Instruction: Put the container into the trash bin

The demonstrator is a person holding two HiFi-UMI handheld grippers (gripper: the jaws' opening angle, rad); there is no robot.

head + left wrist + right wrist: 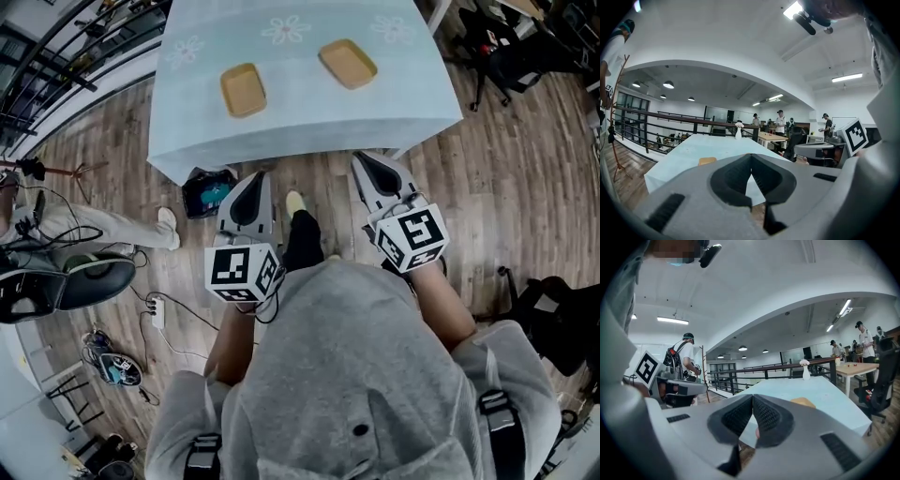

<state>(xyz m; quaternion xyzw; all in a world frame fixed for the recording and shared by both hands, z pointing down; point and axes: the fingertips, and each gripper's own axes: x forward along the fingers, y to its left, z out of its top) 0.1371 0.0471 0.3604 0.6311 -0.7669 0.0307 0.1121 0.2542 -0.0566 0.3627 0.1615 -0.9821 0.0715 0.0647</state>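
Claws first: my left claw has its jaws pressed together on nothing, and my right claw is likewise closed and empty, both just short of the worktop edge. One tan container and a second tan container lie apart on the worktop, untouched, while a dark tub on the floor by its left corner may be the trash bin, though I can't be sure. Black-and-white square patterns mark the left cube and right cube.
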